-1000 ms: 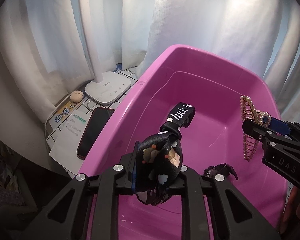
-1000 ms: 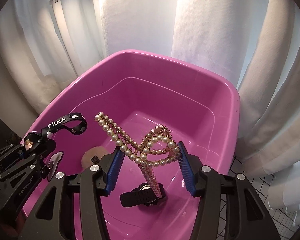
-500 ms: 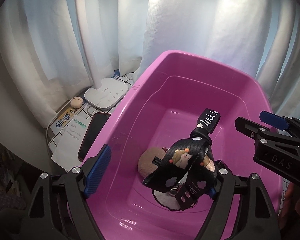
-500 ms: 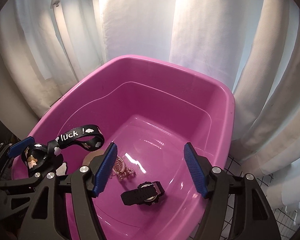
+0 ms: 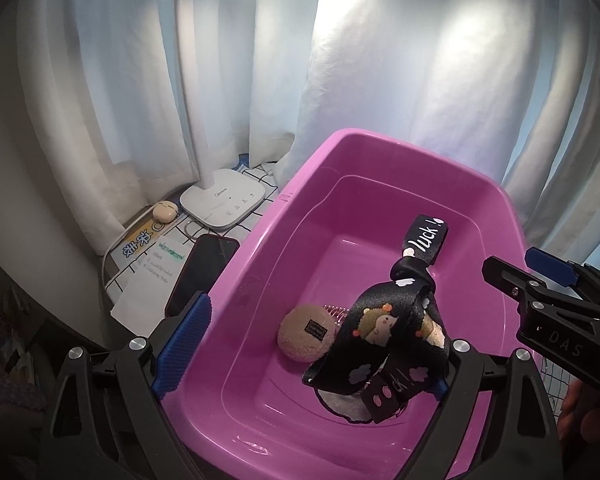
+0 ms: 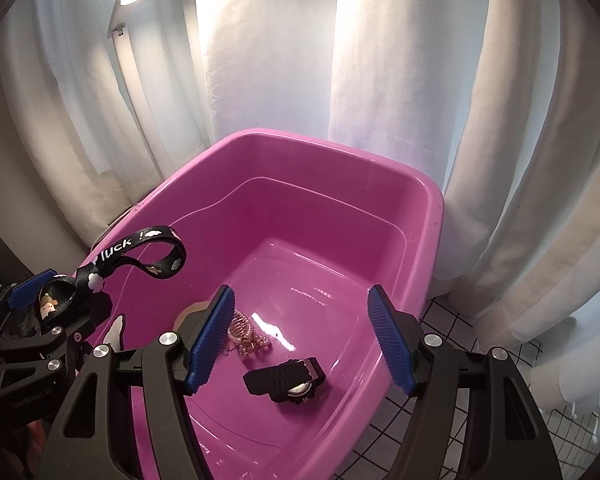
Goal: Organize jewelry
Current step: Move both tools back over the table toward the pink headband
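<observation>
A pink tub [image 5: 260, 264] [image 6: 420, 216] sits ahead of both grippers. My left gripper [image 5: 300, 344] is open above its near end; a black printed "luck" strap [image 5: 388, 332] still hangs draped on its right finger, also seen in the right wrist view [image 6: 140, 248]. My right gripper [image 6: 300, 336] is open and empty above the tub. On the tub floor lie a pearl hair clip [image 6: 246, 332], a black watch [image 6: 288, 380] and a beige fuzzy round piece [image 5: 306, 334].
Left of the tub, on a grid-patterned surface, stand a white lamp base [image 5: 224, 202], a dark phone [image 5: 200, 272], papers [image 5: 148, 276] and a small beige case [image 5: 165, 211]. White curtains [image 5: 380, 80] hang close behind. My right gripper shows at the right [image 5: 548, 300].
Both grippers opened. The pearl clip dropped from the right gripper onto the tub floor. The strap slipped from the left grip and now hangs on the right finger. Both cameras rose.
</observation>
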`<state>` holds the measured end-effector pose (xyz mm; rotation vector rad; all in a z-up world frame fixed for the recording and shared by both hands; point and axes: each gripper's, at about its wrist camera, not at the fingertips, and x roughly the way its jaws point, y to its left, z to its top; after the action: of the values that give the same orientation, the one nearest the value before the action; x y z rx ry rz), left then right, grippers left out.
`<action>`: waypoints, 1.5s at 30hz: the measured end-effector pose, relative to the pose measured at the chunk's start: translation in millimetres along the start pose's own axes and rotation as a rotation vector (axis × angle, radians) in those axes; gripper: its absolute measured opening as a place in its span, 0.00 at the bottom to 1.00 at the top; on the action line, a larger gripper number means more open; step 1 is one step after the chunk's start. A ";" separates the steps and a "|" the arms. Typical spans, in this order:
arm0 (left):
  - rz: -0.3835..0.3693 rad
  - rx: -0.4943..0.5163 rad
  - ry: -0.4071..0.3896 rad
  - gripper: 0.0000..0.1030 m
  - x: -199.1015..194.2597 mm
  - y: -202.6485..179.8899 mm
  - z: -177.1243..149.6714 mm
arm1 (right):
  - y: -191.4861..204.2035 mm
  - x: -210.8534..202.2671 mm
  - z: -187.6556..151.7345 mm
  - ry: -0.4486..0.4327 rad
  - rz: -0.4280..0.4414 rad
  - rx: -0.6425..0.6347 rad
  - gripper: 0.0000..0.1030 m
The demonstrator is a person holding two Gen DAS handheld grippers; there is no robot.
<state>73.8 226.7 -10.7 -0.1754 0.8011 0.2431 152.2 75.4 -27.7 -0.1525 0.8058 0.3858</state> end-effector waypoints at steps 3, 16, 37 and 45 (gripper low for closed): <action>-0.001 0.000 -0.014 0.86 -7.4 -1.9 -0.3 | -0.9 -10.4 -2.4 -0.019 0.004 0.001 0.64; -0.062 0.008 -0.079 0.88 -49.8 -18.6 -10.6 | -30.1 -80.1 -38.5 -0.103 -0.020 0.057 0.64; -0.324 0.181 -0.070 0.91 -95.4 -131.2 -52.7 | -200.4 -201.7 -204.7 -0.091 -0.299 0.415 0.65; -0.368 0.279 -0.032 0.91 -89.2 -177.4 -71.9 | -230.5 -210.1 -259.4 -0.035 -0.319 0.519 0.65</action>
<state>14.4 25.8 16.2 -0.0536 0.7480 -0.2121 -63.6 -267.0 -55.8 0.2089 0.8073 -0.1269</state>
